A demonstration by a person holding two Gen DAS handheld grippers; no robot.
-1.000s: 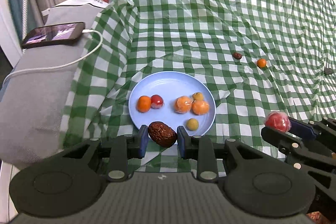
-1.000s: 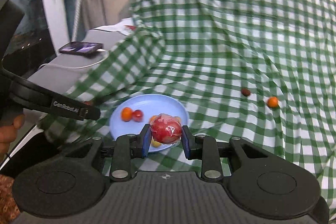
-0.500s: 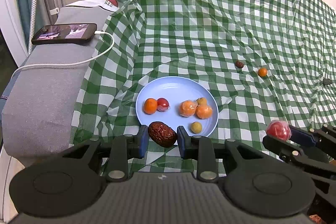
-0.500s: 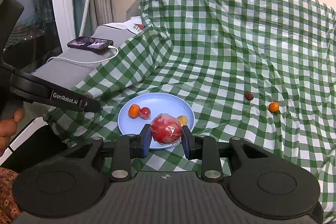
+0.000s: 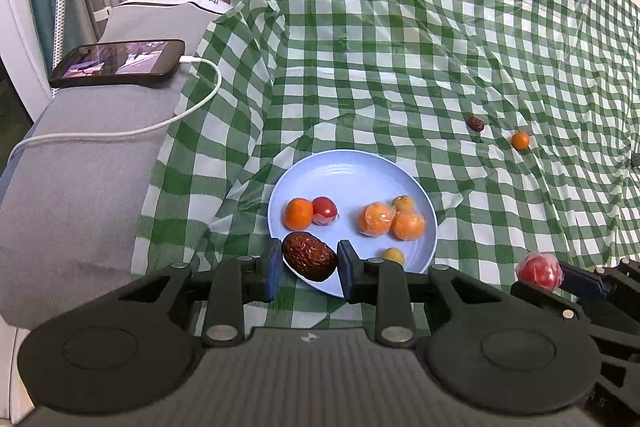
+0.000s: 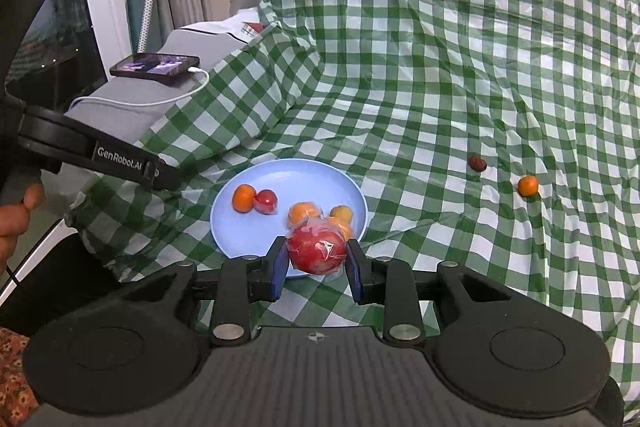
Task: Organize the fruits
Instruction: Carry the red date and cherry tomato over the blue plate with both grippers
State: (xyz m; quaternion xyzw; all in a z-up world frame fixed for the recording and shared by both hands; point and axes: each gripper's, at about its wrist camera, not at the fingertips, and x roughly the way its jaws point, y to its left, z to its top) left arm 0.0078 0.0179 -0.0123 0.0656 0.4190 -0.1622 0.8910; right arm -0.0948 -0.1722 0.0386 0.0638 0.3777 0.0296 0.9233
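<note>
Lower both slowly over the blue plate [image 5: 352,167], left tool [image 5: 306,269] clamped on the brown date [image 5: 309,255], right tool [image 6: 317,265] clamped on the wrapped red fruit [image 6: 317,247], then let go softly in bare spots.

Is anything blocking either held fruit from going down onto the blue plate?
Nothing visible does. The left claw holds a date over the plate's near rim, with bare plate behind it. The right claw holds a wrapped red fruit near the oranges, so it should land short of them.
</note>
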